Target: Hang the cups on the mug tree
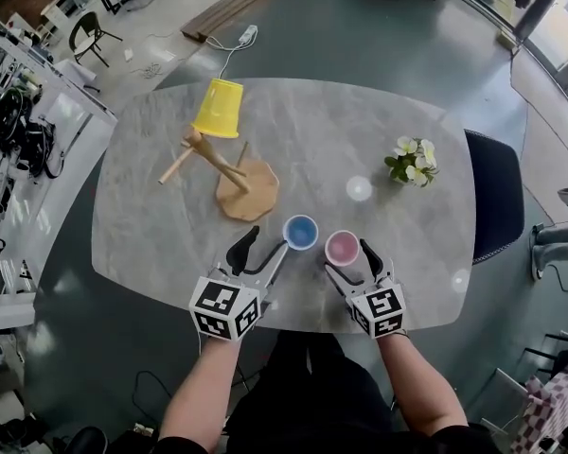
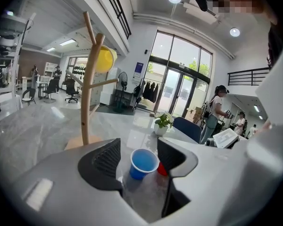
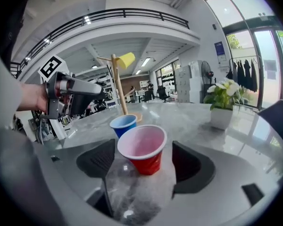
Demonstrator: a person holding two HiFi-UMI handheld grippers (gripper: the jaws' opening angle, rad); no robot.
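Observation:
A wooden mug tree stands mid-table with a yellow cup hung upside down on one peg. A blue cup and a red cup stand upright side by side near the table's front edge. My left gripper is open just short of the blue cup, which shows between its jaws with gaps on both sides. My right gripper is open around the red cup, whose sides stand apart from both pads. The blue cup sits just behind the red one.
A small white pot of flowers stands on the right of the grey marble table. A dark chair sits at the table's right end. In the right gripper view the left gripper is close on the left.

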